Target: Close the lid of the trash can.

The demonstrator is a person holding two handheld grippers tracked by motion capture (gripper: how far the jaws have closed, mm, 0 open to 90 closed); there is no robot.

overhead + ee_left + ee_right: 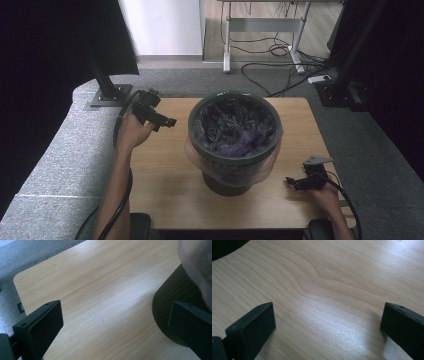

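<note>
Your left gripper [167, 121] sits at nine o'clock of the dark bin [234, 145], nearly at its rim; your right gripper [291, 182] lies farther off, at four o'clock. Both stand wide open, gripping nothing. The bin stands upright mid-table [165, 185], a clear liner [196, 159] folded over its rim, holding what may be crumpled dark and purple plastic.

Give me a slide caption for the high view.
Lined bin on the table, left gripper and right gripper open at either side.
</note>
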